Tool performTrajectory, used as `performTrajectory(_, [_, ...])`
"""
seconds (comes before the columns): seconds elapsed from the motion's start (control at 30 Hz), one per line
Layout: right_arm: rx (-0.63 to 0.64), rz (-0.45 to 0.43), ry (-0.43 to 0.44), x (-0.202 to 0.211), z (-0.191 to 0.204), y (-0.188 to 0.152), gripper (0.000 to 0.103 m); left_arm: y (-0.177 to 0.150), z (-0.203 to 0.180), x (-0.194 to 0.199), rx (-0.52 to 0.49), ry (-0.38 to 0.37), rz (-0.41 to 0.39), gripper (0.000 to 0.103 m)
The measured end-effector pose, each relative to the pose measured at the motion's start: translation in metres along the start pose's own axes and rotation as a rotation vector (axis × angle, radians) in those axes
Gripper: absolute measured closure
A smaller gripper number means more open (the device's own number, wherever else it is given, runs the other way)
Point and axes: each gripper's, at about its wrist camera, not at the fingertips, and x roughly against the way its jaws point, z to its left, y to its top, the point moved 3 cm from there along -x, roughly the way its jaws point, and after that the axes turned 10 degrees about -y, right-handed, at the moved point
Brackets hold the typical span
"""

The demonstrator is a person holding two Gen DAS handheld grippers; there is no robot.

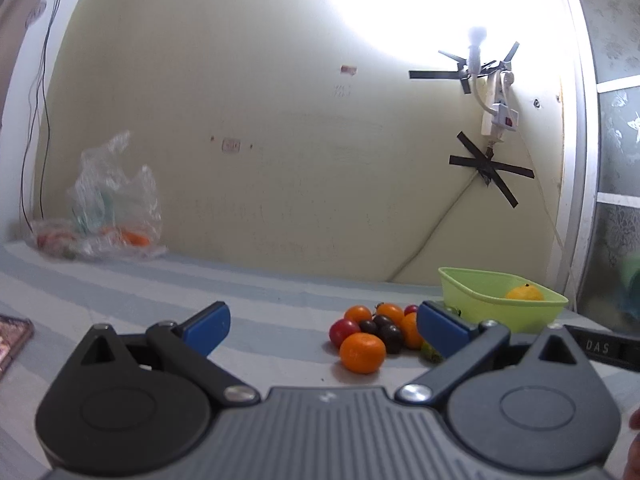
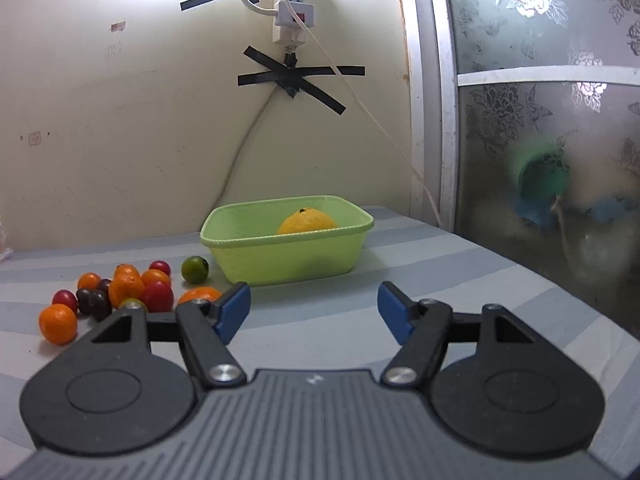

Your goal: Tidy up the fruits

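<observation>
A pile of small fruits (image 1: 374, 330) lies on the striped cloth: oranges, red tomatoes and dark grapes. It also shows in the right wrist view (image 2: 116, 294), with a green lime (image 2: 195, 269) beside it. A light green tub (image 2: 288, 240) holds one yellow orange (image 2: 307, 221); the tub also shows in the left wrist view (image 1: 500, 298). My left gripper (image 1: 322, 326) is open and empty, just short of the pile. My right gripper (image 2: 314, 312) is open and empty, in front of the tub.
A clear plastic bag (image 1: 108, 208) with more produce sits at the far left against the wall. A power strip (image 2: 290, 4) and cables hang on the wall. A patterned glass door (image 2: 548, 120) bounds the right side. A book corner (image 1: 12, 338) lies at left.
</observation>
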Motion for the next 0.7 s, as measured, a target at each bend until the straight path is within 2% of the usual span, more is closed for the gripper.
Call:
performTrajectory(0.2, [-0.024,-0.008,0.020,0.001,-0.004,0.000,0.031,-0.001,-0.002,0.001,-0.012,0.027,-0.012,0.000])
performTrajectory(0.7, [-0.103,-0.024,0.223,0.006,-0.010,0.003,0.031,0.000,-0.010,0.004,-0.068,0.107,-0.029,0.000])
